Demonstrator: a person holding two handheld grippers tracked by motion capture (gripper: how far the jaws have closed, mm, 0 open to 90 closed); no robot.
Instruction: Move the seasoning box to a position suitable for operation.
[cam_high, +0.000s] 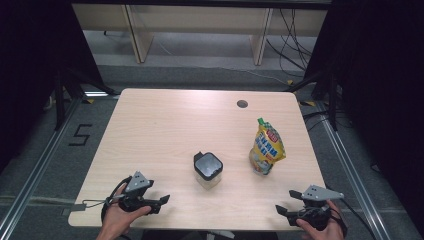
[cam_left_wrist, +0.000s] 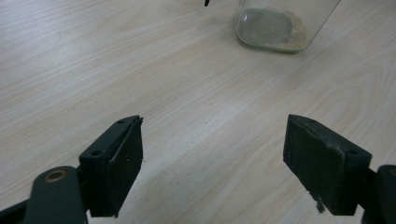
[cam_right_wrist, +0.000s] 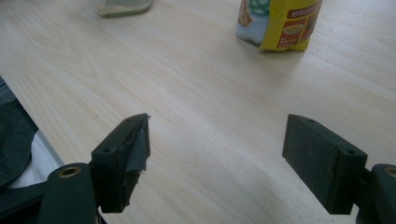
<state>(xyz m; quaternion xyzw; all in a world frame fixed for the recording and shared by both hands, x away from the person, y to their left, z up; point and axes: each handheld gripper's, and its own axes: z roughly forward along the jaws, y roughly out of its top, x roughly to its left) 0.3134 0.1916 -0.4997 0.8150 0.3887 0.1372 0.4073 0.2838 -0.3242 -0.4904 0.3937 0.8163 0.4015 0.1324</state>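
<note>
Both grippers' fingers (cam_left_wrist: 116, 168) apart, empty; pale wood table (cam_high: 165, 125), grey floor (cam_high: 200, 75).

pale wooden table (cam_high: 165, 125) on grey floor (cam_high: 200, 75), dark curtains (cam_high: 30, 60)

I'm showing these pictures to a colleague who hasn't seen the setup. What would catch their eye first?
Most likely the bright yellow spouted pouch, standing upright right of centre on the pale wooden table. Next, the clear jar with a black lid at the middle, apart from the pouch, a little sandy powder at its bottom. Near the front edge, the left hand-held gripper and right hand-held gripper rest open, holding nothing.
</note>
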